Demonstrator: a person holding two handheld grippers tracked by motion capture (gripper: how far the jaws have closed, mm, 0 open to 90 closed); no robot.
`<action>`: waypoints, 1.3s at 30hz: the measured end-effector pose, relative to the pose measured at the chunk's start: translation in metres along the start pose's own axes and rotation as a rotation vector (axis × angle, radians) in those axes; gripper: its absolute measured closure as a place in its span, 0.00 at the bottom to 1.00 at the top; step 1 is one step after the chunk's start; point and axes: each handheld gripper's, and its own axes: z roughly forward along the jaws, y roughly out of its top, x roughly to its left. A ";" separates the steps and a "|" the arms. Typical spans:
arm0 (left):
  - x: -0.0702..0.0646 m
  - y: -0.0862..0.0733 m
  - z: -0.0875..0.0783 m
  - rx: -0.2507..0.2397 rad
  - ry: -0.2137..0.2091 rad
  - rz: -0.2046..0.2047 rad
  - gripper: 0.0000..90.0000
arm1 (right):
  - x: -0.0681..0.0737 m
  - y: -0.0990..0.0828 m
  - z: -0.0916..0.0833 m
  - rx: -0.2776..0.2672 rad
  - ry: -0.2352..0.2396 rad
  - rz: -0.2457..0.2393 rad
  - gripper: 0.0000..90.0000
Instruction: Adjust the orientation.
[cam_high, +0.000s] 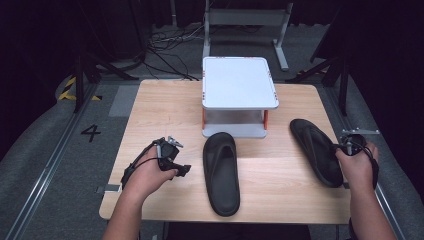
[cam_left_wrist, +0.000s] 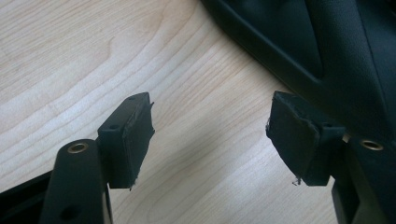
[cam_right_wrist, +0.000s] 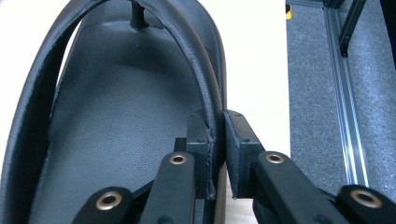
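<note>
Honestly a lot was cut off here. In the left gripper view, the middle flip-flop (cam_left_wrist: 327, 51) ran off the top and right edges at about 2 o'clock, so just a slice of its sole showed, and the right jaw arm covered part of it. In the right gripper view, the other flip-flop (cam_right_wrist: 116, 116) lost its toe past 12 o'clock and its heel behind the jaw arms at 6. From the high view, the right gripper (cam_high: 352, 142) was too small and dark to read its jaws.
</note>
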 end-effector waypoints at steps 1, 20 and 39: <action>0.000 0.001 0.000 -0.003 -0.004 0.001 0.35 | 0.003 0.000 -0.003 -0.006 0.007 -0.013 0.92; -0.006 0.021 0.010 0.004 -0.038 0.051 0.35 | 0.105 -0.004 -0.037 -0.017 0.227 -0.264 0.91; -0.005 0.024 0.012 0.003 -0.043 0.055 0.35 | 0.110 -0.004 -0.049 -0.033 0.380 -0.151 0.67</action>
